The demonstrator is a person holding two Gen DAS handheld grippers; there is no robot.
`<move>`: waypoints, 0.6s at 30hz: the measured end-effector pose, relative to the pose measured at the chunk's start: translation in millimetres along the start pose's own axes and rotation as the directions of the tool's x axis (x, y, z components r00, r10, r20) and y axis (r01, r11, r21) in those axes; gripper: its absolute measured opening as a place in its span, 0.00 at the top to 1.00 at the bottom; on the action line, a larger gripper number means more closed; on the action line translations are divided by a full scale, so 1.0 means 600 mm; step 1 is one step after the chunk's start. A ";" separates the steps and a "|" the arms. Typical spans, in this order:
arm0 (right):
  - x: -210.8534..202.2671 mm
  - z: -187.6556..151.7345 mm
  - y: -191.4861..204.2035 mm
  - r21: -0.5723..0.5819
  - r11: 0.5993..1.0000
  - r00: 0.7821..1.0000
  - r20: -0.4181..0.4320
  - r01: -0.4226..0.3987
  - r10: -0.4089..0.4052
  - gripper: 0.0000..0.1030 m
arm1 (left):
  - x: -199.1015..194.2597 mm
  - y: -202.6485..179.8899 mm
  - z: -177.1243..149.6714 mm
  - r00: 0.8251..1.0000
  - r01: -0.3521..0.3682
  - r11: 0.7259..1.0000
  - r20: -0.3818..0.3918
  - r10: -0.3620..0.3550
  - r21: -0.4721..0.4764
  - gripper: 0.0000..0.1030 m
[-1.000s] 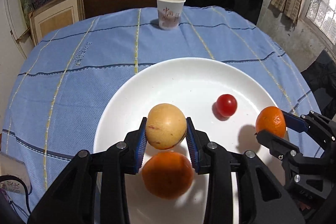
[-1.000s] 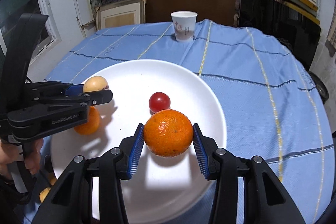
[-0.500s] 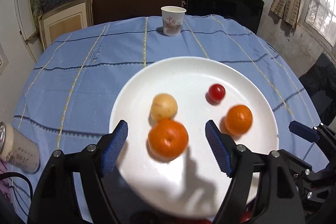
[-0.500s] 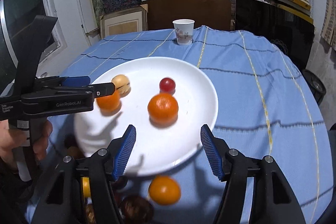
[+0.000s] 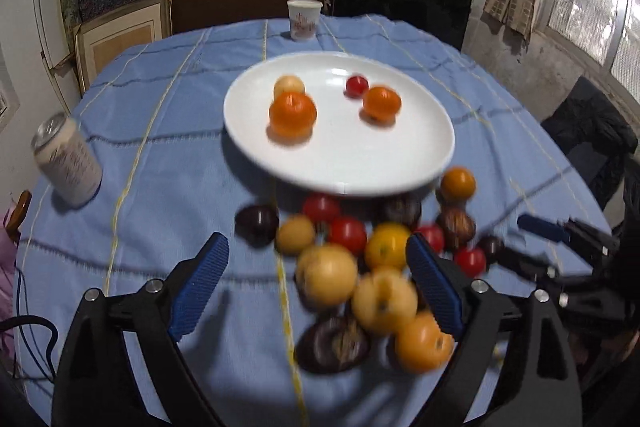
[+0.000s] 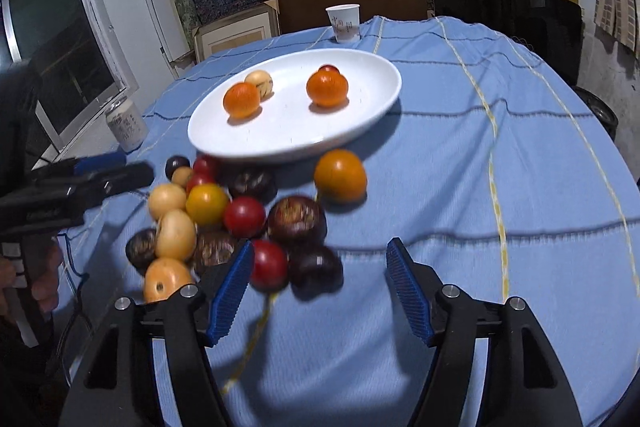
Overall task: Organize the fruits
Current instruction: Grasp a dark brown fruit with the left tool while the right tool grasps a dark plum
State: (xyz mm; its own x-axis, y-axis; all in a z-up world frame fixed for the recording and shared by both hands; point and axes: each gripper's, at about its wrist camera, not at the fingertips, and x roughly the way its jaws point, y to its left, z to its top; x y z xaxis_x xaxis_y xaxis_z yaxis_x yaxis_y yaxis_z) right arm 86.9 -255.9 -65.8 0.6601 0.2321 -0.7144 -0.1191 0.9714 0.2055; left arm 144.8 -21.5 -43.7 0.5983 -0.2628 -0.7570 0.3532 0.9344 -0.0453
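Step in hand, as I judge it: between placements, lining up the next pick. White plate [image 5: 420, 163] sits mid-table on the blue cloth and holds four pieces: a large orange [image 5: 293, 113], a pale yellow fruit [image 5: 289, 85] just behind it, a small red tomato [image 5: 357, 85] and a second orange [image 5: 381, 103]. The unsorted pile of fruit [image 5: 360, 259] lies on the table just in front of the plate's near rim: reds, yellows, oranges and dark brown pieces, many touching. Left tongs [image 5: 316, 287] are spread wide and hold nothing, poised over the near side of the pile. Right tongs [image 6: 320, 291] are likewise spread and unloaded, above the pile's right edge; red and dark fruits show near its left finger. Both views are motion-blurred. Next move likely calls for choosing one outlying piece, such as the lone orange fruit [image 6: 340, 175] near the rim, and descending squarely so neighbours do not roll. A can [image 5: 67, 163] and paper cup [image 5: 304, 19] stand well apart.
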 end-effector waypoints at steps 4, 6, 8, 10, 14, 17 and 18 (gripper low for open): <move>-0.021 -0.024 0.010 -0.022 0.999 0.998 0.051 0.034 -0.033 0.33 | -0.005 0.004 -0.065 0.999 -0.024 0.999 -0.042 0.025 0.031 0.15; -0.026 -0.027 0.015 -0.041 0.998 0.997 0.066 0.042 -0.039 0.30 | -0.003 0.007 -0.085 0.998 -0.035 0.999 -0.053 0.037 0.034 0.15; -0.021 -0.027 0.011 -0.035 0.999 0.998 0.050 0.038 -0.036 0.30 | 0.004 0.011 -0.097 0.997 -0.041 0.999 -0.065 0.043 0.035 0.15; -0.017 -0.031 0.006 -0.017 0.999 0.999 0.040 0.028 -0.028 0.30 | 0.012 0.011 -0.105 0.996 -0.045 0.998 -0.075 0.048 0.034 0.15; -0.023 -0.033 0.005 -0.017 1.000 0.998 0.057 0.014 -0.013 0.30 | 0.016 0.005 -0.098 0.996 -0.049 0.998 -0.068 0.052 0.043 0.15; -0.022 -0.033 0.004 -0.014 1.000 0.998 0.053 0.014 -0.013 0.30 | 0.029 -0.006 -0.089 0.993 -0.082 0.994 -0.075 0.087 0.068 0.15; -0.022 -0.033 0.004 -0.014 1.000 0.999 0.053 0.014 -0.014 0.30 | 0.037 -0.010 -0.089 0.991 -0.090 0.993 -0.091 0.097 0.079 0.14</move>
State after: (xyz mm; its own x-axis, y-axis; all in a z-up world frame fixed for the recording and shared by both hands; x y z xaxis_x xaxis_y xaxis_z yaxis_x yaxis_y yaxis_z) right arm 63.0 -255.9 -69.0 0.7000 0.2157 -0.6807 -0.1202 0.9753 0.1855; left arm 117.5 -20.2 -94.7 0.5622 -0.1478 -0.8137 0.3533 0.9325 0.0748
